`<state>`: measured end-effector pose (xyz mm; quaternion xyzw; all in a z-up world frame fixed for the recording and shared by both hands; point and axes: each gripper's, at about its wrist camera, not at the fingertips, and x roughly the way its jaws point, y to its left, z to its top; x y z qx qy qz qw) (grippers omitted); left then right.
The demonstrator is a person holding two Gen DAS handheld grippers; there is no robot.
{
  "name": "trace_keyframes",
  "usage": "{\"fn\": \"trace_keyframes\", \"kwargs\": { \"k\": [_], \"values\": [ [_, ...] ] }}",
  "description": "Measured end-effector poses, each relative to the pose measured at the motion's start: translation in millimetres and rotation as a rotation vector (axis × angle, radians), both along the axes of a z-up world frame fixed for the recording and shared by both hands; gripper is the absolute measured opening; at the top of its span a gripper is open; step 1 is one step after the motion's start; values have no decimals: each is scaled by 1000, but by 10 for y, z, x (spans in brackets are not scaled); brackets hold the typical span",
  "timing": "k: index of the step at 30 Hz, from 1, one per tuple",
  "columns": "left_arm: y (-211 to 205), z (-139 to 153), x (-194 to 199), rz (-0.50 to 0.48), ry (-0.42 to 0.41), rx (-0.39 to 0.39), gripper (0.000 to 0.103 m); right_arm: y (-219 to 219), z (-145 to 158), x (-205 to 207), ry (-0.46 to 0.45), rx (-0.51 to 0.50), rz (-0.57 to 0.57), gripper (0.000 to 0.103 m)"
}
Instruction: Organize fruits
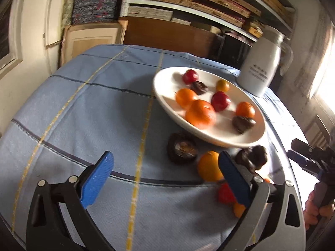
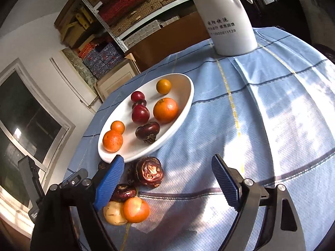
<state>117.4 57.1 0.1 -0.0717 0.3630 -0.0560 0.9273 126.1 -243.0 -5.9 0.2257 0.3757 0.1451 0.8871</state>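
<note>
- We see a white oval plate [image 2: 184,113] on the blue checked tablecloth [image 2: 272,125], and it is the only container holding fruit.
- On the plate, in the right wrist view, we count 2 larger oranges [image 2: 165,110], one near the far side and one at the near-left end [image 2: 112,141], plus a small orange fruit [image 2: 117,127] touching that near-left one.
- A small yellow-orange fruit [image 2: 163,86] lies at the plate's far end, and 2 dark red plums [image 2: 140,114] lie along the middle, with a darker fruit between them.
- 1 dark brown water chestnut [image 2: 147,133] lies on the plate near its front rim; the left wrist view shows a second dark piece [image 1: 199,87] farther back.
- The plate's long axis runs from near-left to far-right in the right wrist view.
- Loose fruit lies on the cloth just in front of the plate: a large dark chestnut [image 2: 149,174], a smaller one [image 2: 124,192], a pale yellowish fruit [image 2: 114,213] touching an orange-red fruit [image 2: 136,210].
- A white jug [image 2: 228,21] stands upright beyond the plate, apart from it.
- Our left gripper [image 1: 167,181] is spread wide with nothing between its blue pads, hovering over the cloth beside the loose fruit.
- Our right gripper [image 2: 167,184] is also wide apart and holds nothing, with the loose fruit near its left finger.
</note>
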Motion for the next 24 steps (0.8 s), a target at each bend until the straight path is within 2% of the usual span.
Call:
{"fn": "trace_keyframes", "kwargs": {
  "k": [5,9,13,14,17,22,24],
  "values": [
    [-284,4,-45,-81,-35,83,98,-5,-34,21,18,5,-6,86],
    [-392,-48,20,-101,-1,129,98,17,-40,33,24,-7,-1,86],
    [-312,-175,153,-72,97,104,99,56,-63,46,38,-25,9,87],
    [-234,-190,171,-74,112,52,99,56,-64,44,39,-26,9,87],
    [-80,-186,109,-34,113,25,99,28,-66,36,36,-20,1,87],
    [78,-202,-80,41,129,50,99,31,-82,36,48,-16,5,87],
    [139,-191,-131,33,122,9,99,51,-76,29,48,-17,16,87]
  ]
}}
